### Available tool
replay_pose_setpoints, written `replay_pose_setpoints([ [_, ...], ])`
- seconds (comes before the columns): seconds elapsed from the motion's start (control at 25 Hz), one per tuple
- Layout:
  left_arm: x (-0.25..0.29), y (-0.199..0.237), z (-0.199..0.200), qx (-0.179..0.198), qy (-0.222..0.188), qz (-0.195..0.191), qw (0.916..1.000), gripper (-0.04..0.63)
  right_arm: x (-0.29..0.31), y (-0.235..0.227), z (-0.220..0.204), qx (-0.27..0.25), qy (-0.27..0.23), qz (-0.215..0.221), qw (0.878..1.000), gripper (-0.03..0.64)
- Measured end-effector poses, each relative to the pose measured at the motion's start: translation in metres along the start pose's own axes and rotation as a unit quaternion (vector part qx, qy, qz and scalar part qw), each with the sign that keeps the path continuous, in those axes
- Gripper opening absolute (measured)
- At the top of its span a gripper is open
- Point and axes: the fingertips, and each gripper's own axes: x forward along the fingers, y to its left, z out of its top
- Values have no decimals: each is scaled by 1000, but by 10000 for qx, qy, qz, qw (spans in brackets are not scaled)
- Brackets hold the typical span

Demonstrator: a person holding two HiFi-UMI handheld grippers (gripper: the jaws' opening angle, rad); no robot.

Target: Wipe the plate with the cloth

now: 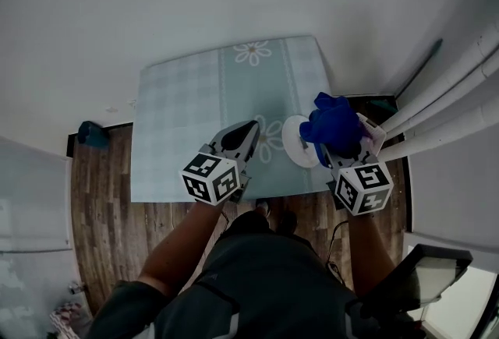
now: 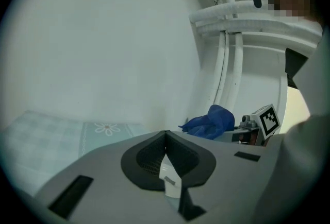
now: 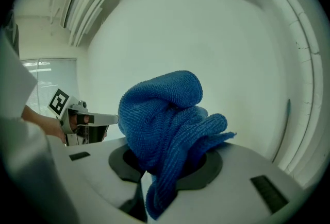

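1. The right tongs (image 3: pixel 166 165) are clenched on a bunched blue cloth (image 3: pixel 165 109). The wad bulges up out of the jaws and a loose tail hangs down in front of them.
2. The left tongs (image 2: pixel 165 134) have their jaws pressed together with nothing between them. They hover over the table (image 1: pixel 175 119) near its front edge, just left of the plate and apart from it.
3. The white plate (image 1: pixel 295 144) lies near the table's front right corner, close to the right edge, on a flowered tablecloth (image 1: pixel 253 53). From above, the cloth covers the plate's right side. I can't be sure whether it is touching the plate or just above it.
4. The step in hand looks like setting the cloth on the plate and starting to wipe.
5. To do that well, I'd lead with the fat part of the wad, so fabric and not the hard jaw tips meets the plate. Light pressure should do, with round sweeps from the middle out to the rim. The grip should stay firm so the cloth doesn't pull loose.
6. Nothing holds the plate and it sits close to the edge, so a push toward the right could slide it off. Safer strokes run toward the table's middle. The left tongs could also steady the near rim, but the jaws would have to part first.
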Motion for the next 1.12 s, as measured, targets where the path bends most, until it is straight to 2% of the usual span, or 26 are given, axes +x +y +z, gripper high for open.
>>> replay_pose_setpoints([
  [0.28,-46,-28,22,555,-407,336,9971,9,-30,33,15,-218,-242,369,9988,129],
  [0.4,-65,-31,31,558,-597,411,9958,9,-39,45,26,-307,-377,378,9981,129],
  [0.72,-111,-25,40,803,-750,412,9931,9,-50,79,36,-430,-576,164,9973,129],
  [0.96,-148,-11,49,591,-918,278,9936,9,-56,114,45,-426,-631,-6,9971,127],
  [1.12,-163,-2,47,722,-923,264,9928,9,-57,134,46,-509,-684,-76,9963,127],
])
